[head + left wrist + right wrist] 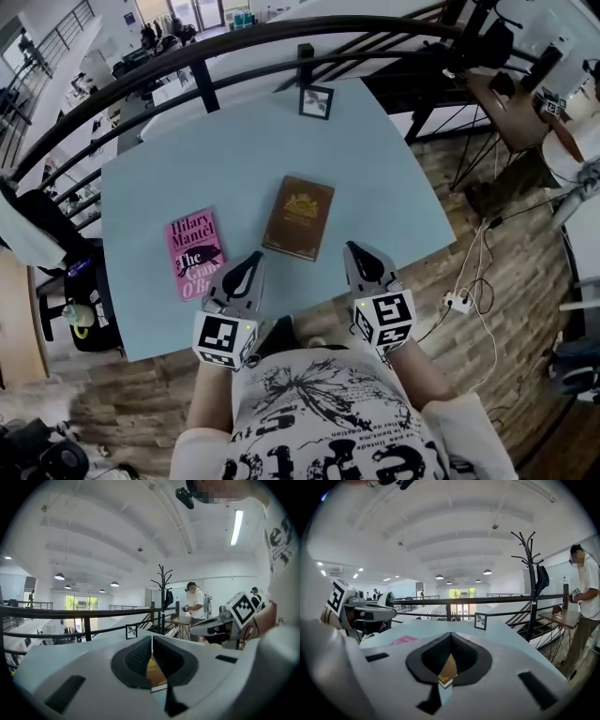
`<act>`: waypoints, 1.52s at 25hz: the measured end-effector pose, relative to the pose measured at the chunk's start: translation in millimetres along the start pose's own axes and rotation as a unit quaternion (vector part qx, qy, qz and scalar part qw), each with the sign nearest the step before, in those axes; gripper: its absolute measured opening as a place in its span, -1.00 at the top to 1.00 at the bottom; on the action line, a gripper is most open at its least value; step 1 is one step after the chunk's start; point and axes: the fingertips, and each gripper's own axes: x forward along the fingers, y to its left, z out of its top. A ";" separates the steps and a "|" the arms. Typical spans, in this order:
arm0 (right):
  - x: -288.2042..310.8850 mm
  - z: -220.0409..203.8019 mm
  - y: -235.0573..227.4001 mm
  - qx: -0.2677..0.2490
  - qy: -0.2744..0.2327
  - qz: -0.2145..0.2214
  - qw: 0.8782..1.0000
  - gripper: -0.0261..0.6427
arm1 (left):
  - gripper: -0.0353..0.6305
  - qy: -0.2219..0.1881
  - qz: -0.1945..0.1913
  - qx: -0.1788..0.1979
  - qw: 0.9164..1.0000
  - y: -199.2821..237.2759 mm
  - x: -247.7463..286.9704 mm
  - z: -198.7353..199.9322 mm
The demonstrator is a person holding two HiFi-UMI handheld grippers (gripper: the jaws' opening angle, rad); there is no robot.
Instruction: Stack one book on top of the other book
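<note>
From the head view, we had both books flat on the pale blue worktop (216,159) and apart from each other. The pink paperback (195,254) lay to the left and the brown hardback (299,217) at the middle, with a small framed picture (316,101) upright at the far edge. Our left gripper (255,256) hung just beside the pink paperback's near corner and our right gripper (352,247) near the brown hardback's right side; neither appeared to touch a book. In the left gripper view, its fingers (137,656) were pressed together with nothing held, and the brown hardback (155,671) showed only beyond them. The right gripper view showed the same: fingers (436,656) closed and empty, the brown hardback (448,670) ahead, the pink paperback (405,640) off to the left. We judged the stacking not yet begun. The risk we saw was that a flat book offers closed fingers no edge, so coming in unopened would shove it across the smooth worktop. A thin grip on one edge could also let it sag and slip out.
</note>
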 end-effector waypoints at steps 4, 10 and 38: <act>40.2 -5.1 -9.0 0.012 0.027 -0.012 0.999 0.94 | 0.86 0.029 -0.028 -0.015 0.999 28.2 36.1 -17.9; 98.4 -67.7 -19.2 0.048 0.107 -0.029 0.993 0.94 | 0.85 0.115 -0.066 -0.050 0.990 54.5 90.1 -84.8; 189.3 -200.6 -30.8 0.280 0.262 0.010 0.923 0.31 | 0.25 0.300 -0.086 -0.202 0.928 88.3 184.7 -222.5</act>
